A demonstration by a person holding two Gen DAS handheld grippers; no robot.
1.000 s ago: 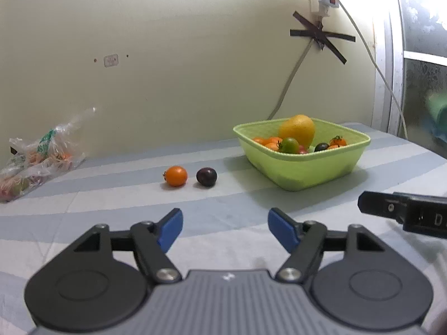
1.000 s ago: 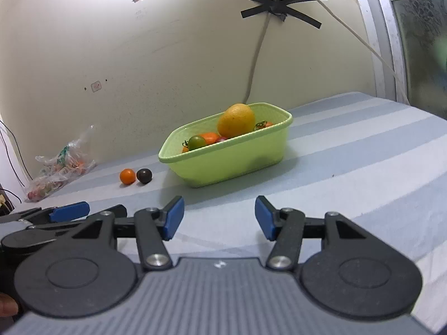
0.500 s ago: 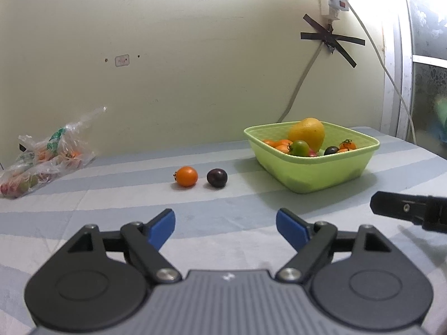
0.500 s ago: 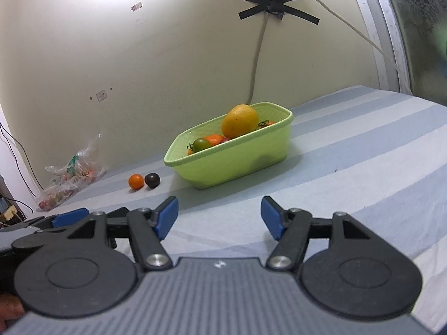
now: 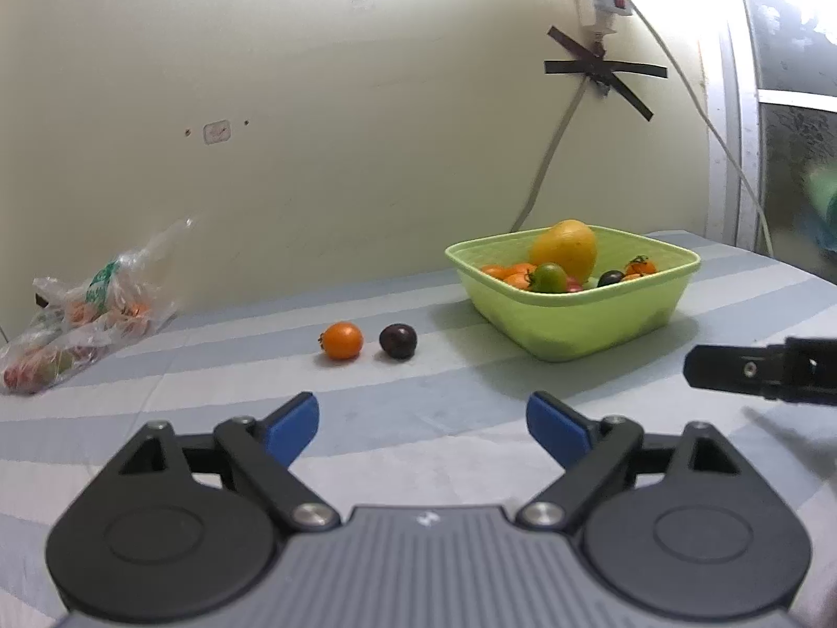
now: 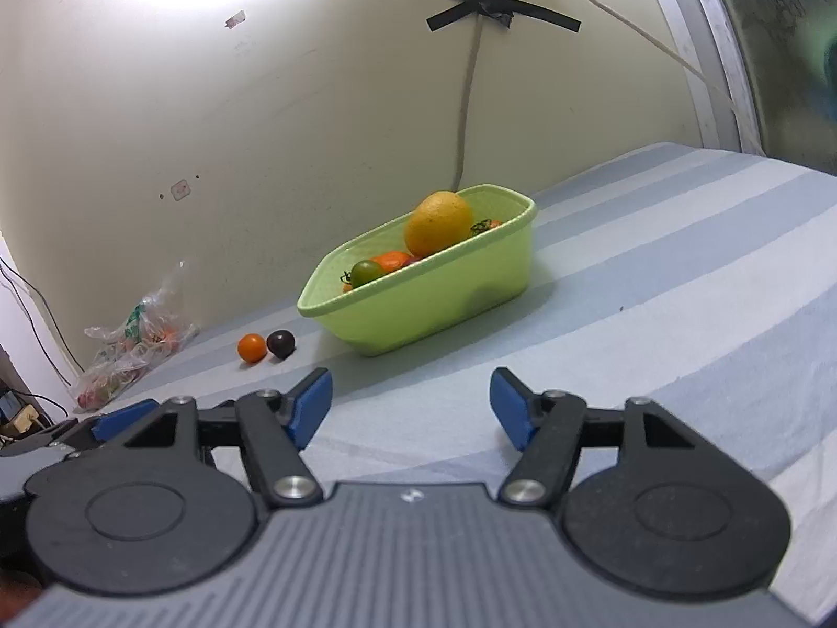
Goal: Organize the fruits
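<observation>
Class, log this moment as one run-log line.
left gripper: open, empty, just widened | right gripper: open, empty, just widened | orange tomato, dark tomato: beside green basket

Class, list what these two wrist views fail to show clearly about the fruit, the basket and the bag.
- Green basket: lower fruit hidden by its wall, both views.
- Plastic bag: contents blurred by crinkled film; fruit kind unclear.
- Dark fruit beside the orange fruit: too small to name.
- Right gripper: in the left view, cut off by the edge.
</observation>
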